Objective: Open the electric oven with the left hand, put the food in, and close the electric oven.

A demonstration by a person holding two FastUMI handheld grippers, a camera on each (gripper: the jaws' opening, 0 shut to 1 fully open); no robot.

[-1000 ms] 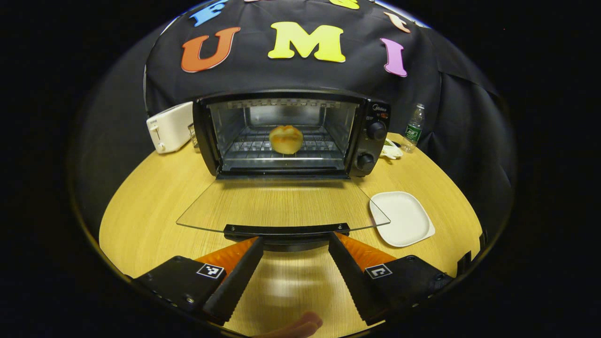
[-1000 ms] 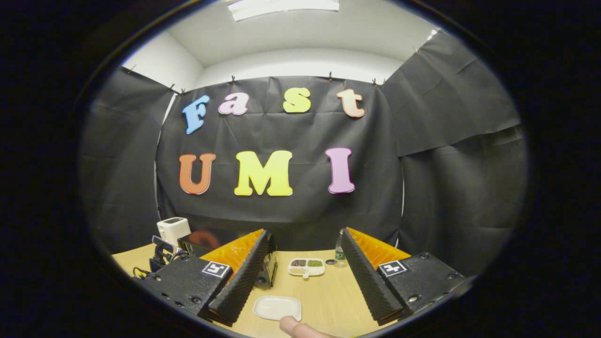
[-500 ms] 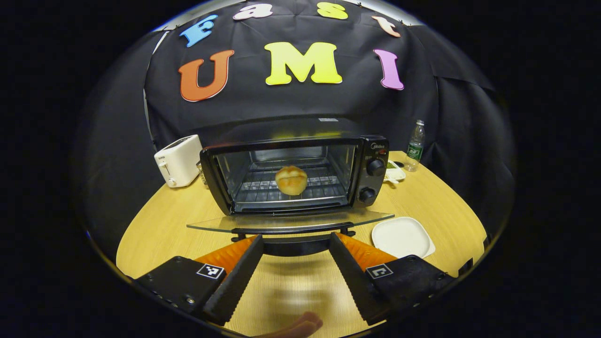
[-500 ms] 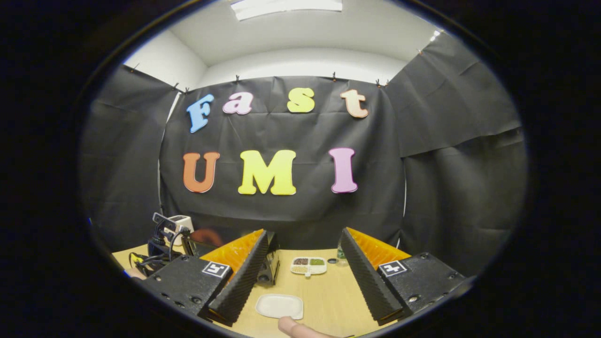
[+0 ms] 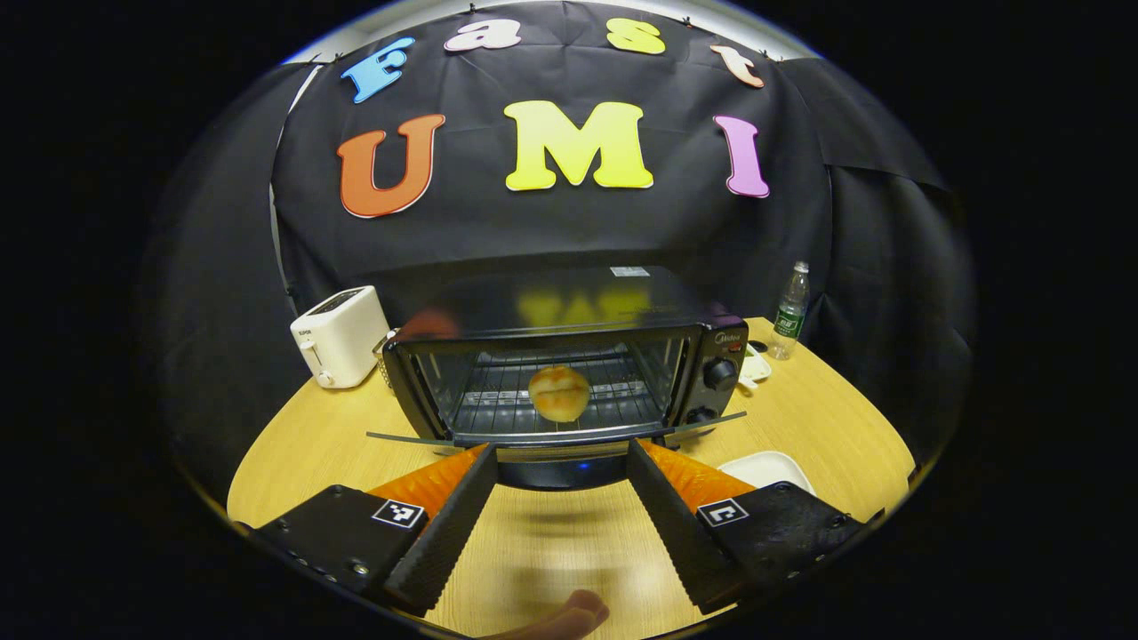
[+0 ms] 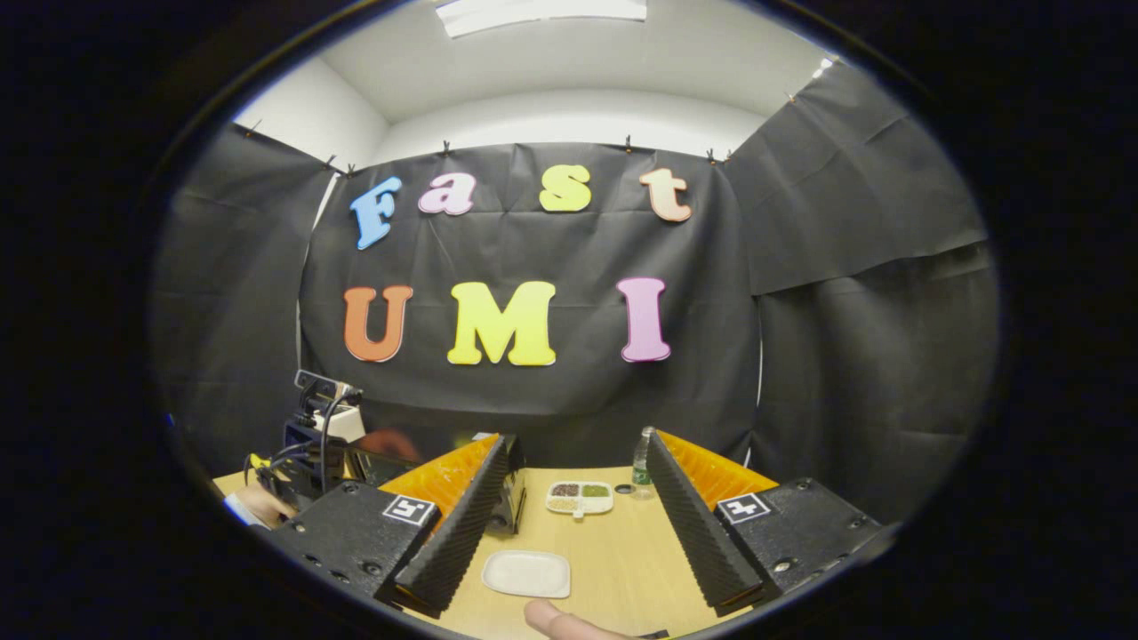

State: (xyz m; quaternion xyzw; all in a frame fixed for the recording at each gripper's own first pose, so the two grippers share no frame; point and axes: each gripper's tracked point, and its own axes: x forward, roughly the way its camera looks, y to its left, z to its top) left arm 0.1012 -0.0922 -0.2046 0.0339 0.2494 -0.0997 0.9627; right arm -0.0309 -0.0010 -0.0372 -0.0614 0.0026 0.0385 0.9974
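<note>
The black electric oven (image 5: 569, 302) stands mid-table in the left gripper view. A round golden bun (image 5: 558, 393) lies on its wire rack. The glass door (image 5: 404, 437) is partly raised and seen almost edge-on. Its dark handle (image 5: 560, 458) lies across the gap between the fingertips of my left gripper (image 5: 560, 452), which is open and right at the door's front edge. My right gripper (image 6: 578, 440) is open and holds nothing; it hangs above the table, aimed at the booth wall. In the right gripper view the oven (image 6: 373, 460) shows at lower left.
A white toaster (image 5: 342, 336) stands left of the oven and a water bottle (image 5: 790, 307) at back right. An empty white plate (image 5: 765, 464) lies right of the door, also seen as the plate (image 6: 526, 573). A divided dish (image 6: 580, 498) sits behind it on the wooden table (image 5: 827, 418).
The door has swung up from lying flat to partly raised, with the left gripper rising and moving toward the oven. The right gripper has barely moved.
</note>
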